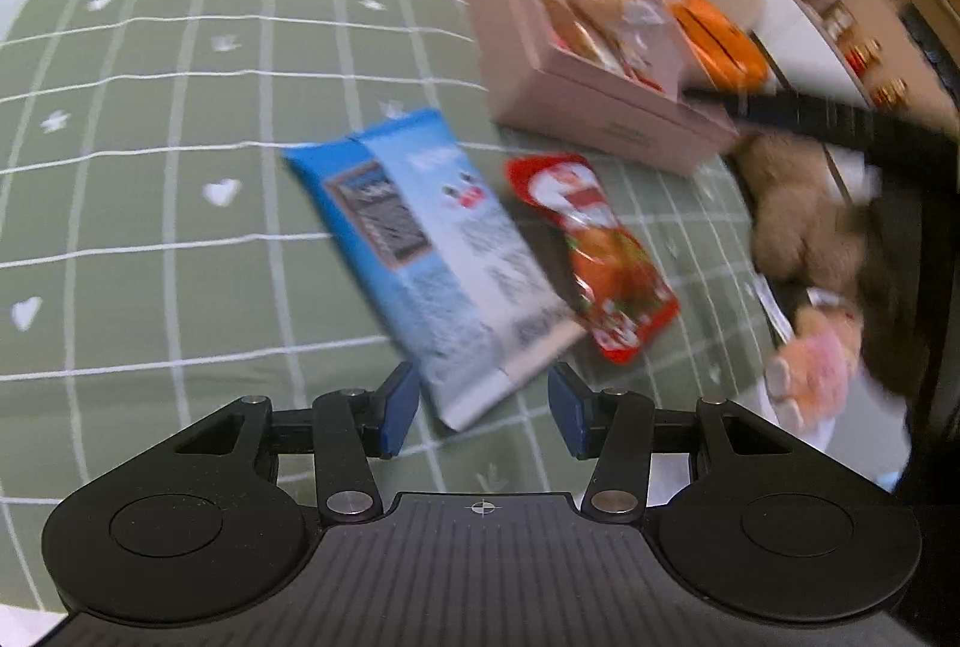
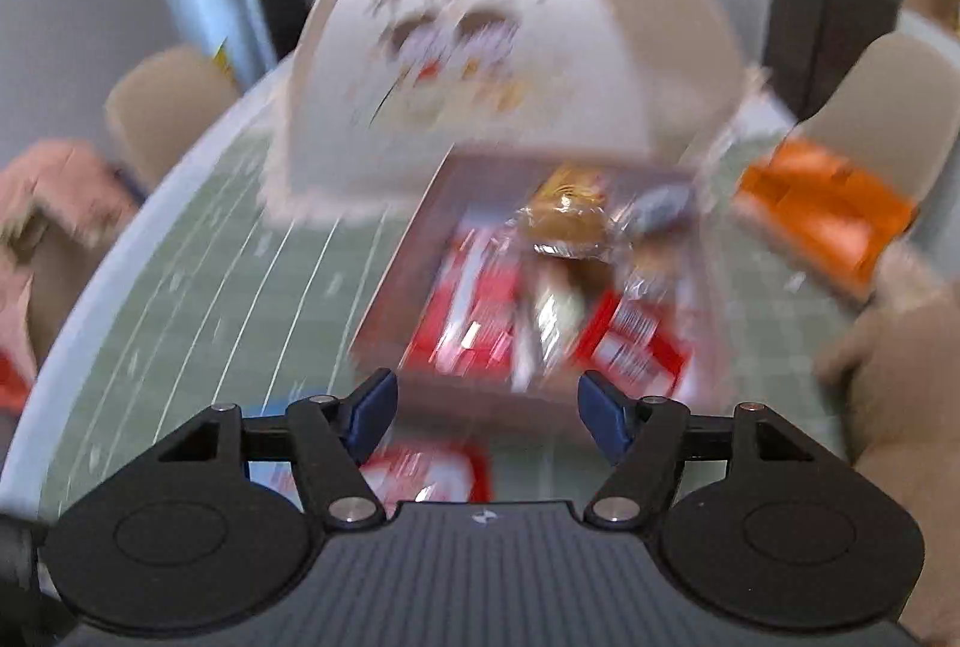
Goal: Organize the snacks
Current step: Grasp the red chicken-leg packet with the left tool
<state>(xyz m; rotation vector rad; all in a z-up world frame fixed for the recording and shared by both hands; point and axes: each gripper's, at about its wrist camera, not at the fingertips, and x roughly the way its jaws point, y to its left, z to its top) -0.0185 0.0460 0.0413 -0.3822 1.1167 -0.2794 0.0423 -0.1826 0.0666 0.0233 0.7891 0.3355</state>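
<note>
A: Status on the left tongs [image 1: 483, 410]?

B: Jaws apart, nothing between the pads. The near end of the blue snack pack [image 1: 420, 251] sits just ahead of the gap, flat on the green grid cloth of the table [image 1: 150, 167]. The red snack pouch [image 1: 594, 251] lies right beside it, edges touching or overlapping; blur hides which.

A: Right tongs [image 2: 486, 416]?

B: Also apart and empty, pointed at the pink box [image 2: 420, 251], which already holds several wrapped snacks. In the left view the box is further in across the table, beyond the two packs. View is badly smeared.

A: How will the blue one handle?

B: My guess: light, thin film wrapper, floppy, somewhat slick. Contents likely crushable, so squeeze lightly. Lying flat, it gives the pads little to bite.

A: Grip point?

B: The near crimped end seam looks best: stiffer than the body, nothing to crush. Pinch across the short width. A mid-body grab risks sagging and dragging the red pouch along.

A: Red pouch?

B: Same class, smaller. Take it by its free end.
</note>
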